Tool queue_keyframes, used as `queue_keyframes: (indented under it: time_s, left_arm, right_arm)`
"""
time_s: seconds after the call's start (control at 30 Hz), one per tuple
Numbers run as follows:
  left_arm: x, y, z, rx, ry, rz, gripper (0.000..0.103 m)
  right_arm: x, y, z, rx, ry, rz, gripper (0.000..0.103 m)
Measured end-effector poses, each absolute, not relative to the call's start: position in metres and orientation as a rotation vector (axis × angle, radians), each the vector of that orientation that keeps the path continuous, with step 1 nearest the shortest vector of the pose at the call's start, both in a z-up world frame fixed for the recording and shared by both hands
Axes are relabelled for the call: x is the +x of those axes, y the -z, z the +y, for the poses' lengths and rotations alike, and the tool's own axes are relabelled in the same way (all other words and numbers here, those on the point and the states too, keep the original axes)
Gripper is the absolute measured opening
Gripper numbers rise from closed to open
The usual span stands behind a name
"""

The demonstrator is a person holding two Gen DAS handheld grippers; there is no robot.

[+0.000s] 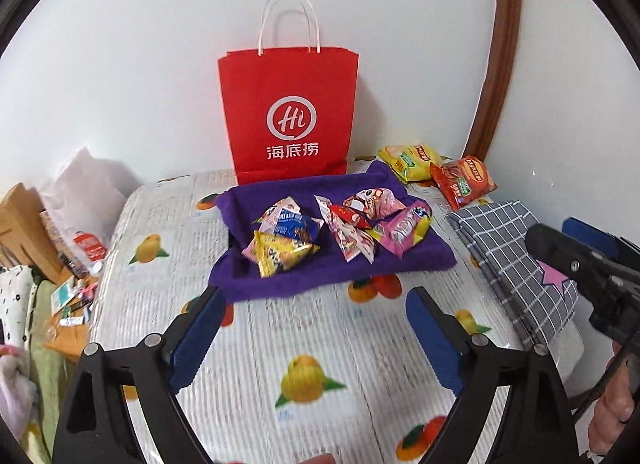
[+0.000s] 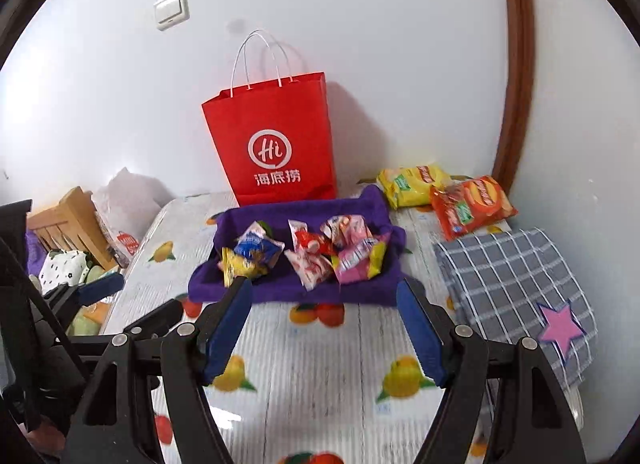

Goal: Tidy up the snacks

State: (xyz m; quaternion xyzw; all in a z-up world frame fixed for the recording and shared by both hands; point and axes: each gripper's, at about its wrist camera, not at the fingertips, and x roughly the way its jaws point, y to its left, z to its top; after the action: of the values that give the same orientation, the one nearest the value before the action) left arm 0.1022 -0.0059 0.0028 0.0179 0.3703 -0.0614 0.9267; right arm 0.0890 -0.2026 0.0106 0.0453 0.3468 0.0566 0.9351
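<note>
Several small snack packets (image 1: 328,228) (image 2: 304,252) lie in a heap on a purple towel (image 1: 408,260) (image 2: 360,288) on the table. A red paper bag (image 1: 288,112) (image 2: 276,144) stands upright behind it against the wall. A yellow chip bag (image 1: 404,162) (image 2: 412,182) and a red chip bag (image 1: 464,180) (image 2: 470,204) lie at the back right. My left gripper (image 1: 316,298) is open and empty, just short of the towel's near edge. My right gripper (image 2: 326,288) is open and empty at the towel's near edge.
A folded grey checked cloth (image 1: 516,260) (image 2: 512,284) with a pink star lies at the right. The table has a fruit-print cover (image 1: 304,344) (image 2: 320,364). Clutter and a wooden rack (image 2: 68,224) sit beyond the left table edge. A light switch (image 2: 172,10) is on the wall.
</note>
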Motion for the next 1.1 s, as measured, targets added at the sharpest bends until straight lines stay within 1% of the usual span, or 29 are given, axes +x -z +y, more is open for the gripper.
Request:
queue_keyframes:
  time_s: [0.03,0.07,0.17,0.23,0.57,1.1]
  left_arm:
    - [0.094,-0.003,-0.006,0.034,0.122,0.753,0.093]
    - [0.086,-0.004,-0.006,0.032,0.120,0.749,0.094]
    - [0.063,-0.004,-0.006,0.030,0.112,0.726,0.097]
    - [0.050,-0.004,-0.006,0.035,0.095,0.711,0.100]
    - [0.001,-0.013,-0.012,0.033,0.086,0.679,0.100]
    - [-0.012,-0.016,-0.013,0.002,0.094,0.672,0.100]
  right_arm:
    - [0.079,-0.011,-0.203,0.086,-0.101,0.702,0.091]
    - [0.070,-0.010,-0.204,0.082,-0.084,0.689,0.094]
    - [0.047,-0.007,-0.207,0.081,-0.065,0.685,0.099]
    - [0.035,-0.005,-0.209,0.092,-0.070,0.704,0.099]
    - [-0.017,-0.008,-0.218,0.110,-0.032,0.701,0.099]
    - [-0.033,-0.016,-0.224,0.100,-0.012,0.688,0.099]
